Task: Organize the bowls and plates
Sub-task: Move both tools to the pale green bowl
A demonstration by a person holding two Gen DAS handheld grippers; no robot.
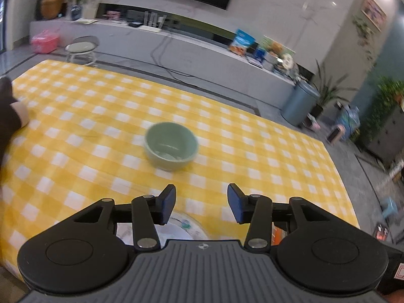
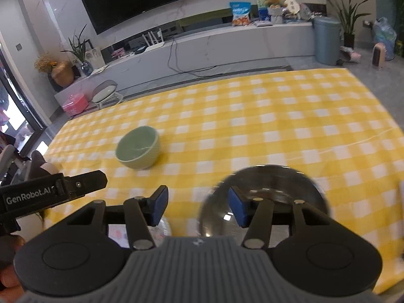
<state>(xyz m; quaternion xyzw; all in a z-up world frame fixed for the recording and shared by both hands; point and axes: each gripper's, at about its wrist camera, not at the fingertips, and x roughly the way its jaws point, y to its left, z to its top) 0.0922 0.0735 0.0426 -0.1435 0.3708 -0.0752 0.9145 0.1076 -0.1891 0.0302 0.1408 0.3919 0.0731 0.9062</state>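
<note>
A pale green bowl (image 1: pixel 171 149) (image 2: pixel 138 147) stands upright on the yellow checked tablecloth (image 1: pixel 252 151) (image 2: pixel 277 126), ahead of both grippers and apart from them. My left gripper (image 1: pixel 202 202) is open with only cloth between its blue pads. A white patterned plate (image 1: pixel 185 224) lies partly hidden under it. My right gripper (image 2: pixel 198 207) is open too. A shiny metal bowl (image 2: pixel 277 179) sits low behind its right finger, its left rim showing in the gap without being pinched. A finger of the left gripper (image 2: pixel 88 181) reaches in from the left.
A sleeve and hand (image 1: pixel 10 111) rest at the table's left edge. Beyond the far edge are a stool (image 1: pixel 82 49) (image 2: pixel 104 92), a low TV cabinet (image 2: pixel 227 43), a blue-grey bin (image 1: pixel 299 103) (image 2: pixel 325 40) and plants.
</note>
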